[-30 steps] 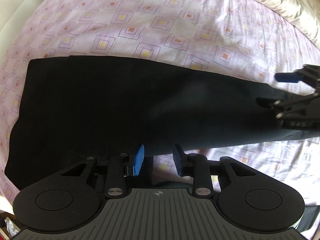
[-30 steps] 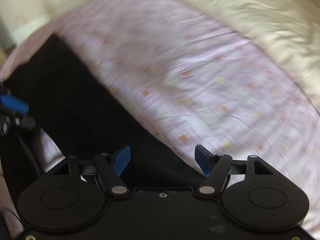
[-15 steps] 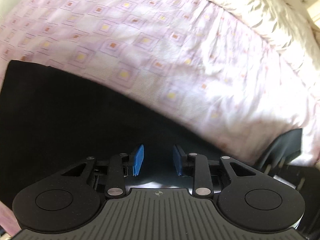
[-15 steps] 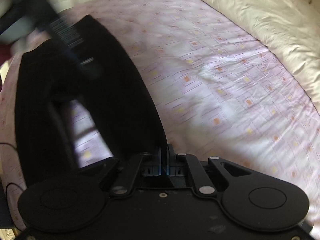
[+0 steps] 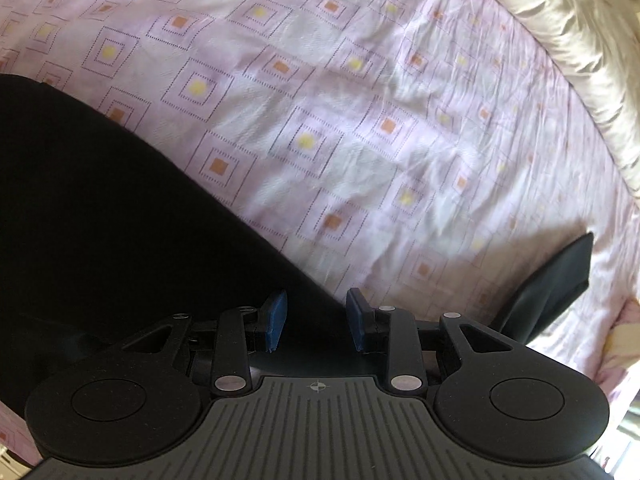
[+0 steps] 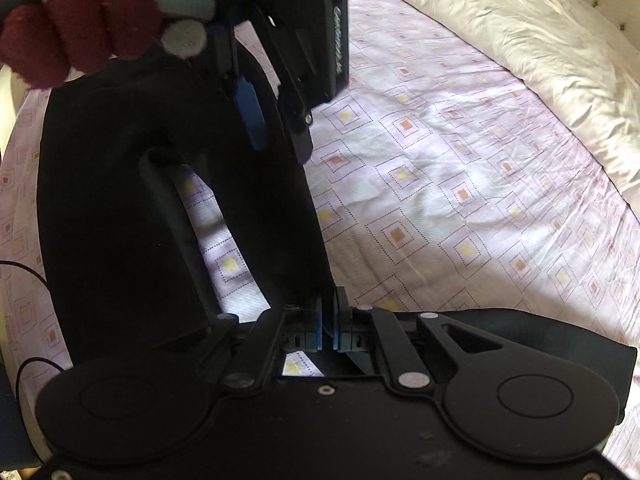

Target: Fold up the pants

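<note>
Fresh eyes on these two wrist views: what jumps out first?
The black pants dominate the left of both views, spread over the pink patterned bedsheet. The right gripper is shut on a pant leg's edge, bottom centre. The left gripper hangs open above the pants, its handle held by a maroon-gloved hand, top left.

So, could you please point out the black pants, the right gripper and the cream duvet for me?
black pants (image 6: 120,208): right wrist view, on the flat leg fabric.
right gripper (image 6: 328,322): right wrist view, midway between its closed fingers.
cream duvet (image 6: 520,40): right wrist view, on its rumpled top.
</note>
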{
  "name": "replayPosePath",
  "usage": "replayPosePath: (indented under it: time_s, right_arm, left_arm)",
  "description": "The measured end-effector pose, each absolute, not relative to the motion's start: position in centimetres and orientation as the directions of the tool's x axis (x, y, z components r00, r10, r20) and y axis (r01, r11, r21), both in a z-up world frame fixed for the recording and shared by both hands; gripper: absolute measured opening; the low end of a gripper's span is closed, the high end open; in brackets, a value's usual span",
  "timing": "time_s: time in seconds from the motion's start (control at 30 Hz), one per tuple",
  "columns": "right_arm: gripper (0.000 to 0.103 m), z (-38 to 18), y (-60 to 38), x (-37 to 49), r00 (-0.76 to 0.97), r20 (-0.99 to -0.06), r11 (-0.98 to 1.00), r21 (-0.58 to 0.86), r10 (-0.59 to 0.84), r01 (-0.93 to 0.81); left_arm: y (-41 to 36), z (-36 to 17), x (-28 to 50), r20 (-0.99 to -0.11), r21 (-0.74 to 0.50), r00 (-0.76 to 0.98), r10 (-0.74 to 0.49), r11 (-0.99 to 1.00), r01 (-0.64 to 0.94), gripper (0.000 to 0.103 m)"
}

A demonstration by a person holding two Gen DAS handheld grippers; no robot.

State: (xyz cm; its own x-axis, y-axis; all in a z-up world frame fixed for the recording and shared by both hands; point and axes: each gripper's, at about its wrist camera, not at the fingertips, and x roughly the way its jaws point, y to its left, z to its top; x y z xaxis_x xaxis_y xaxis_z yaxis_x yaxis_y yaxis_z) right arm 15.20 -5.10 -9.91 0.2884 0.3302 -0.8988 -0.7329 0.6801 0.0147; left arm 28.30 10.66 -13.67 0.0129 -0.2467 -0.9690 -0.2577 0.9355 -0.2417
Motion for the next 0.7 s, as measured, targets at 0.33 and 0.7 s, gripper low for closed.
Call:
replayPosePath:
  time_s: [0.33, 0.7]
  right_arm:
    - [0.006, -9.7, -5.2, 14.6, 0.301, -0.893, 0.641, -0.018, 0.335, -0.767]
    - [0.008, -6.8, -7.3, 12.3, 0.325, -0.858, 0.734, 0.084, 0.397, -0.673]
  left_arm:
    - [8.4, -15.9, 29.8, -0.984, -0.134, -0.090, -0.151, 0.976, -0.169, 0.022]
    - [10.4, -9.6, 18.5, -0.967, -0.223, 0.161, -0.199, 0.965, -0.141, 0.006]
